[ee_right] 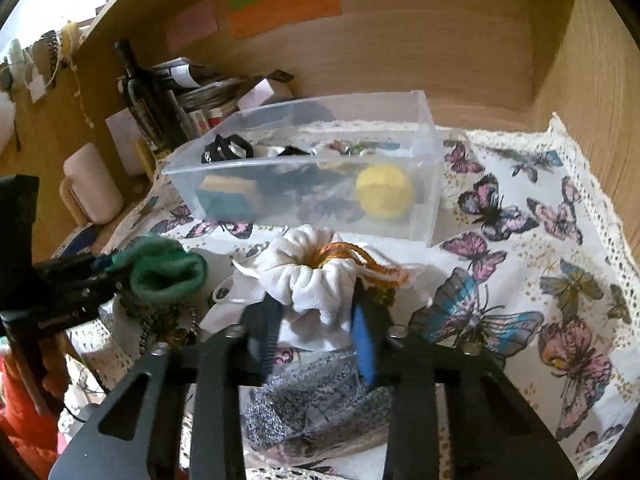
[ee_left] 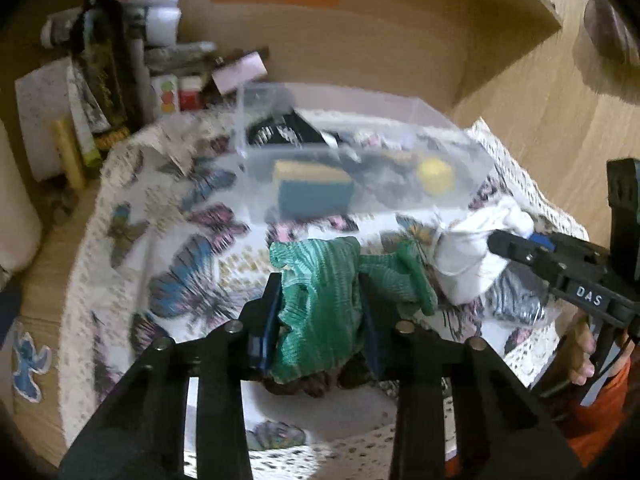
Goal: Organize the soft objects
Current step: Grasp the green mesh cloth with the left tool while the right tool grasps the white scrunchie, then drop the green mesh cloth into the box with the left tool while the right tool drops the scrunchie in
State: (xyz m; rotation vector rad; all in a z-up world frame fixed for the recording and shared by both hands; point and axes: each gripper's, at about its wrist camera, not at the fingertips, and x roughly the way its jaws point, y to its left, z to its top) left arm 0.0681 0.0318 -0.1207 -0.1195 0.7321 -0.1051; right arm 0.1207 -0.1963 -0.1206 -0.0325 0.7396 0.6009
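Note:
My left gripper [ee_left: 318, 312] is shut on a green knitted cloth [ee_left: 320, 300] and holds it above the butterfly tablecloth [ee_left: 160, 240]; it also shows in the right wrist view [ee_right: 164, 272]. My right gripper [ee_right: 316, 332] is shut on a white drawstring pouch [ee_right: 316, 276] with orange cord at its mouth; the pouch also shows in the left wrist view [ee_left: 468, 260]. A clear plastic bin [ee_right: 424, 152] behind both holds a blue-and-yellow sponge [ee_right: 228, 198], a yellow ball [ee_right: 384, 192] and dark items.
A grey knitted item [ee_right: 312, 412] in a clear bag lies under my right gripper. A dark bottle [ee_right: 140, 92], boxes and papers crowd the back left corner. A pale mug [ee_right: 92, 188] stands at the left. Wooden walls [ee_right: 440, 40] enclose the table.

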